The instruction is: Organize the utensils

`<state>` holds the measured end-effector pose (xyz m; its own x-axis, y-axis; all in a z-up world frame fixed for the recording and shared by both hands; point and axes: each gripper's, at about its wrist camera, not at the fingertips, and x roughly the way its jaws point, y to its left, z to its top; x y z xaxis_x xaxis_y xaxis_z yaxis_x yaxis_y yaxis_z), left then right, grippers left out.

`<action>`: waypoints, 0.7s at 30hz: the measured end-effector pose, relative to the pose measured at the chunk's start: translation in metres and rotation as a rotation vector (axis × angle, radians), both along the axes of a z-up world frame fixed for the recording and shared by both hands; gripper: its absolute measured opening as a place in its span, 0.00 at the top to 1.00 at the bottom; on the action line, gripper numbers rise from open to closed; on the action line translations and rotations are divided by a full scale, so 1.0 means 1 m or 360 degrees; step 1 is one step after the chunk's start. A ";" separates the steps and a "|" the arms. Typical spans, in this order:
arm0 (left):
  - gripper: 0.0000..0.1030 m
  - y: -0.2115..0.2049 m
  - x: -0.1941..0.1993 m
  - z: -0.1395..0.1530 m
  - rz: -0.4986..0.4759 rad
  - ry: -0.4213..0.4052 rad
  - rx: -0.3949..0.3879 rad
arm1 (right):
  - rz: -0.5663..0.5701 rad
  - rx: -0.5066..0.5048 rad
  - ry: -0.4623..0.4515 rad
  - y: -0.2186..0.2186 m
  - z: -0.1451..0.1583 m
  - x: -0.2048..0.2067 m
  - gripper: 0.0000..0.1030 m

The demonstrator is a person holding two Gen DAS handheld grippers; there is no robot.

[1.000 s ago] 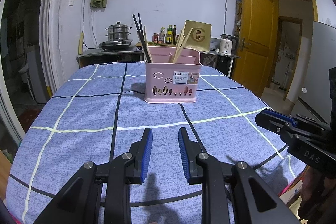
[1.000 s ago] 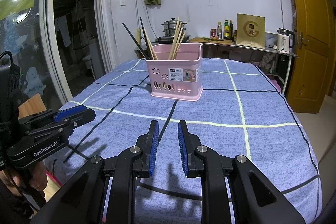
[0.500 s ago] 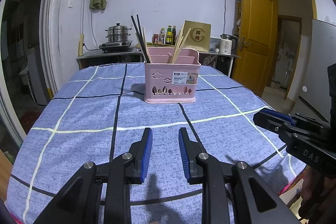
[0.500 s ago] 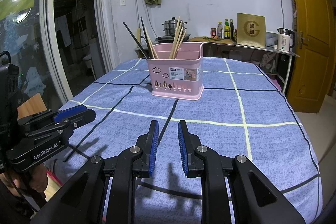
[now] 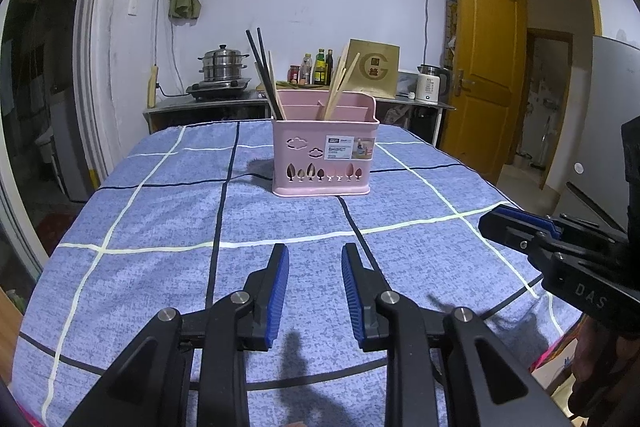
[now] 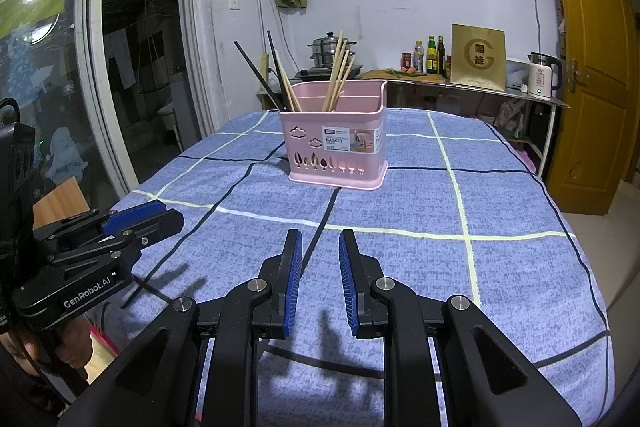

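Two hand-held grippers hover side by side over the near end of a table [image 5: 160, 211] covered by a blue cloth [image 6: 500, 267] crossed with dark and pale lines. Behind the table, a steel counter runs along the white wall, bearing a stacked steel pot [image 5: 222, 63], a few bottles [image 6: 430, 55], a gold box [image 6: 478, 57] and a white kettle [image 6: 542, 75]; an orange door [image 5: 484, 67] stands open at right. Toward the far middle of the table sits a pink utensil basket [image 5: 324, 157], upright, well apart from both tools. Inside it, black chopsticks [image 5: 262, 67] lean in the left compartment with a pale one beside them, while wooden chopsticks [image 6: 338, 75] fan out of a compartment nearer the middle. The left gripper [image 5: 315, 281] is released, its blue pads parted with only cloth showing between them. The right gripper [image 6: 319, 269] is likewise unclenched and empty, its gap a little narrower. Each tool appears at the edge of the other's view, and part of a hand [image 5: 600, 379] shows below the right one.
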<state>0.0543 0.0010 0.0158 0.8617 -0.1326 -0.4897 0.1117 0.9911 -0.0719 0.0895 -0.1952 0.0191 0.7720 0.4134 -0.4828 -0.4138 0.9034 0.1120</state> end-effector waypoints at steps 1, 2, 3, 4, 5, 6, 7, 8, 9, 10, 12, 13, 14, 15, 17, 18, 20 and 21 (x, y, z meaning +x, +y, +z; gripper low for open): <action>0.74 0.000 0.000 0.000 0.0001 0.0000 0.0003 | 0.0000 0.0000 0.0000 0.000 0.000 0.000 0.81; 0.74 -0.001 0.000 -0.001 0.0007 -0.0001 0.0012 | -0.0002 -0.0001 0.0001 0.000 0.000 0.000 0.81; 0.74 0.000 0.000 0.000 0.0009 0.0000 0.0014 | -0.0003 -0.0001 0.0002 0.000 0.000 0.000 0.81; 0.74 0.000 0.000 -0.001 0.0007 0.0003 0.0012 | -0.0002 -0.0001 0.0002 0.000 0.000 0.000 0.81; 0.74 0.001 0.001 -0.001 0.0002 0.0010 0.0005 | -0.0002 -0.0001 0.0003 0.000 0.000 -0.001 0.81; 0.74 0.001 0.001 -0.002 0.0002 0.0014 0.0003 | -0.0002 -0.0001 0.0004 0.000 -0.001 -0.001 0.81; 0.74 0.001 0.001 -0.002 0.0007 0.0017 0.0007 | -0.0002 -0.0002 0.0004 0.000 -0.001 0.000 0.81; 0.74 0.001 0.002 -0.002 0.0008 0.0018 0.0011 | -0.0001 -0.0002 0.0005 0.001 -0.001 -0.001 0.81; 0.74 0.000 0.002 -0.003 0.0006 0.0019 0.0014 | 0.0000 -0.0003 0.0004 0.001 -0.002 -0.001 0.81; 0.74 0.000 0.002 -0.003 0.0008 0.0022 0.0018 | 0.0001 -0.0004 0.0005 0.001 -0.003 -0.001 0.81; 0.74 0.000 0.003 -0.004 0.0018 0.0025 0.0027 | 0.0003 -0.0006 0.0007 0.001 -0.004 -0.003 0.81; 0.74 -0.001 0.003 -0.005 0.0019 0.0026 0.0027 | 0.0004 -0.0006 0.0008 0.001 -0.005 -0.002 0.81; 0.74 -0.001 0.004 -0.005 0.0019 0.0027 0.0025 | 0.0004 -0.0007 0.0009 0.001 -0.006 -0.003 0.81; 0.74 -0.001 0.004 -0.005 0.0021 0.0027 0.0025 | 0.0004 -0.0007 0.0009 0.001 -0.005 -0.003 0.81; 0.74 0.000 0.003 -0.006 0.0018 0.0027 0.0014 | 0.0002 -0.0006 0.0008 0.001 -0.005 -0.004 0.81; 0.74 0.000 0.003 -0.006 0.0019 0.0026 0.0012 | 0.0003 -0.0005 0.0008 0.001 -0.005 -0.003 0.81; 0.74 0.001 0.004 -0.006 0.0021 0.0024 0.0012 | 0.0002 -0.0006 0.0007 0.001 -0.005 -0.003 0.81; 0.74 0.001 0.003 -0.006 0.0019 0.0023 0.0011 | 0.0002 -0.0007 0.0008 0.001 -0.005 -0.003 0.81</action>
<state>0.0574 0.0018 0.0094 0.8559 -0.1188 -0.5032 0.0987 0.9929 -0.0666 0.0864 -0.1941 0.0139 0.7690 0.4122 -0.4886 -0.4142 0.9035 0.1104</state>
